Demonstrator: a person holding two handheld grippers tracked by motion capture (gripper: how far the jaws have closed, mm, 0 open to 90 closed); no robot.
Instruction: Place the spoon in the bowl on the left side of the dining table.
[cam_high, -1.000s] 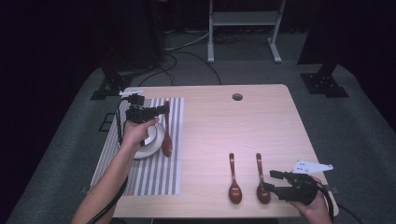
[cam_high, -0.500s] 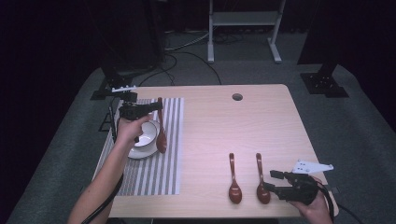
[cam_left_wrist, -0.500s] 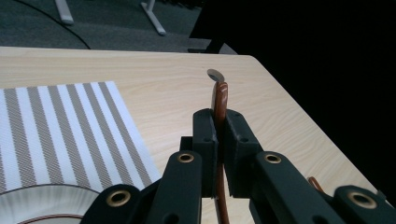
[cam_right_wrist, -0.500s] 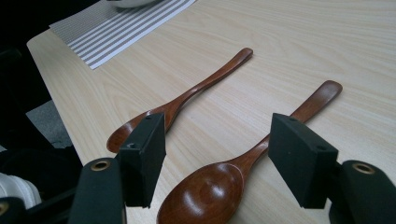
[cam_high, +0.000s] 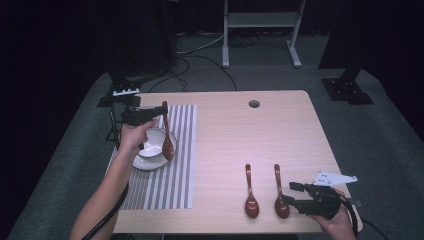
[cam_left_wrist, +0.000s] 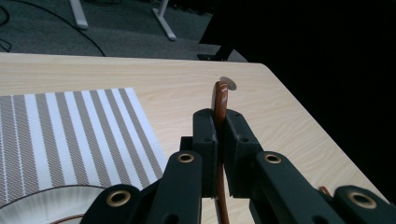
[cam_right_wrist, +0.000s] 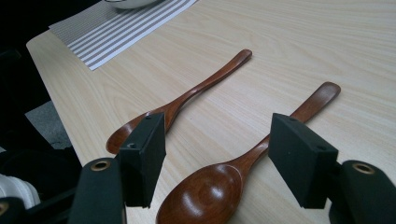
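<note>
Hanging bowl-down over the dish (cam_high: 150, 150), the spoon (cam_high: 167, 135) is pinched at its handle by the left gripper (cam_high: 159, 111) (right gripper (cam_high: 295, 195) gapes); bare wood lies rightward.

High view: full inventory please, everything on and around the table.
Table: 1, light wood, centre; round hole near far edge.
Placemat: 1, grey and white stripes, table's left side.
Bowl: 1, white, on placemat.
Held spoon: 1, brown wood, in left gripper, scoop down at bowl's rim.
Lying spoons: 2, brown wood, side by side near front right.
Stand: 1, grey metal, on floor behind table.
Left gripper: black, shut on held spoon's handle.
Right gripper: black, open, at the right lying spoon.
</note>
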